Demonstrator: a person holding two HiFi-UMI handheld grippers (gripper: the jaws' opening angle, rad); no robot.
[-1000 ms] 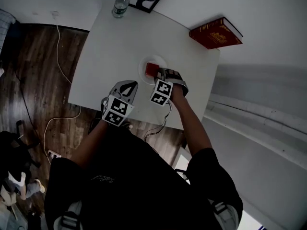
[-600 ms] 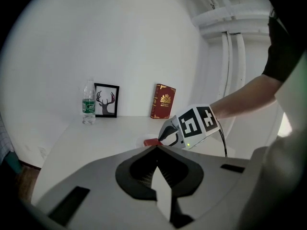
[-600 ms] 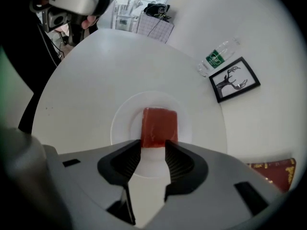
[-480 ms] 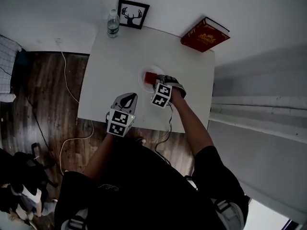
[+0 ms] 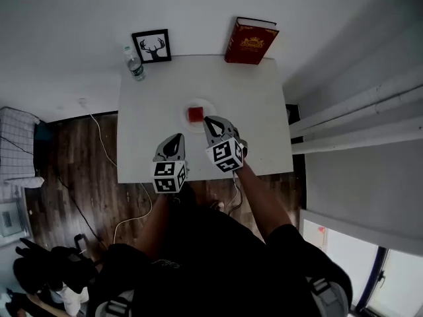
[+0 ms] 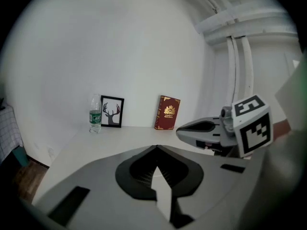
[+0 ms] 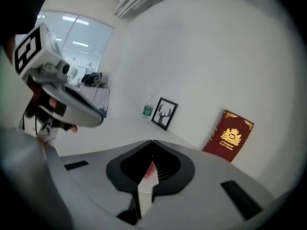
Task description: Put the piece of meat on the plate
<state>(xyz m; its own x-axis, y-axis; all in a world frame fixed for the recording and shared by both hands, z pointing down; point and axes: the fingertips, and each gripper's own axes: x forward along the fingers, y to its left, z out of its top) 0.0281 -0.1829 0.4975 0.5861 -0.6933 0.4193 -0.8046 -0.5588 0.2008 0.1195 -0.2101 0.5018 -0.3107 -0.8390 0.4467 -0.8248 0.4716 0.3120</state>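
A clear plastic water bottle (image 5: 134,63) and a black-framed deer picture (image 5: 151,45) stand at the white tabletop's (image 5: 264,111) far edge. The left tongs (image 5: 176,138) hover closed and empty. The red square piece of meat (image 5: 195,114) lies unobstructed on the round white plate (image 5: 198,102). Just beside it are the right tongs (image 5: 207,120), which have just closed on nothing. A red hardcover book (image 5: 251,41) stands at the back.

Right gripper (image 5: 207,119) drawn back from the piece of meat (image 5: 195,115) and lifted clear of the plate (image 5: 186,120). Its jaws have just been closing, with nothing between them. The meat now lies uncovered. Left gripper (image 5: 178,137) apparently a little higher, though the head view is distant.
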